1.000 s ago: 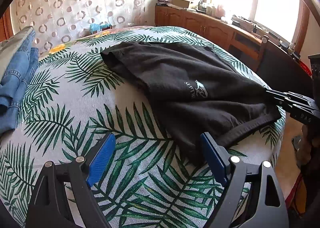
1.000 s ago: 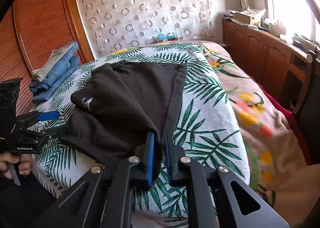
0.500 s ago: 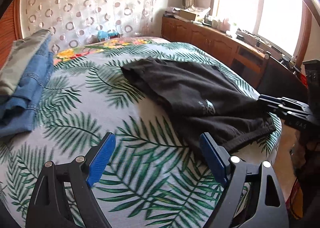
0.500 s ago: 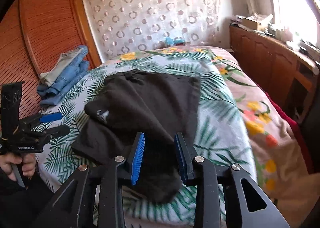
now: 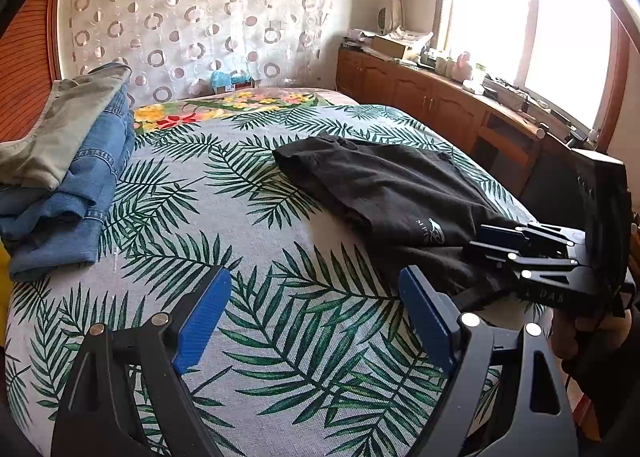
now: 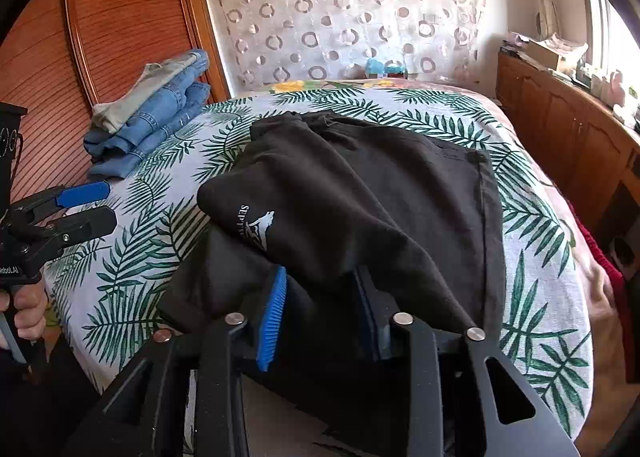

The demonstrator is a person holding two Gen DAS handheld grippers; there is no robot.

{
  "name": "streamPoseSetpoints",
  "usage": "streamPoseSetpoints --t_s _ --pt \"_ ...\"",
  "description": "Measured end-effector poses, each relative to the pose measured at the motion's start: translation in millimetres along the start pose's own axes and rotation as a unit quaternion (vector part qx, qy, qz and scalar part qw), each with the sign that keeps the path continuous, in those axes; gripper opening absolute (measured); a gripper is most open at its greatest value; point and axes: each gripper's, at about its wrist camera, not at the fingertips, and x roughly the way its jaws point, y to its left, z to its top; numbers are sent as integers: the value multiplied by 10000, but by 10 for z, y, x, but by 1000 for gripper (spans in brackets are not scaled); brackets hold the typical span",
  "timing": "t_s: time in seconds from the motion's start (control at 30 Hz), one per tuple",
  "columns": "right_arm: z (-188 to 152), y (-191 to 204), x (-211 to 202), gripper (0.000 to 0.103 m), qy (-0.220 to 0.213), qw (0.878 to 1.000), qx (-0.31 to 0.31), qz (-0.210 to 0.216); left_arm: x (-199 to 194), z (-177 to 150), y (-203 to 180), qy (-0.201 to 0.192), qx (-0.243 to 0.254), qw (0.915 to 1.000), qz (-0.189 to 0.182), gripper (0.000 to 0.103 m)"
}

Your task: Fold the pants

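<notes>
While black pants [image 6: 360, 193] lie lengthwise up the bed | left gripper [image 5: 316, 321] jaws wide, empty | right gripper [image 6: 324, 313] jaws just opening, cloth between

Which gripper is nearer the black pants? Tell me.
Right. The right gripper sits at the black pants, cloth between its opening jaws; the left gripper hangs open beside them.

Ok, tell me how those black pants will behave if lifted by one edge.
The black pants look floppy: they lie in soft creases on the bed, so they would likely droop and unfold. The thick knit probably won't slip from the ribbed fingers.
</notes>
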Motion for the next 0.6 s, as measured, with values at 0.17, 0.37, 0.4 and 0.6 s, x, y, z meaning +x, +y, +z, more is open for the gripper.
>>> streamPoseSetpoints --t_s 0.17,0.37,0.4,0.6 --pt "-72 108 12 48 -115 9995 -257 -129 1 -15 18 -1 -24 10000 2 87" --pt "-153 351 79 61 -155 9957 -747 -533 -11 -48 58 0 -83 10000 13 87" --pt "-142 370 92 62 -144 9953 -766 -578 -14 -53 65 -2 -91 10000 18 87" --pt "2 369 26 62 -38 9978 -574 -343 -33 -75 110 -19 -128 9999 64 87"
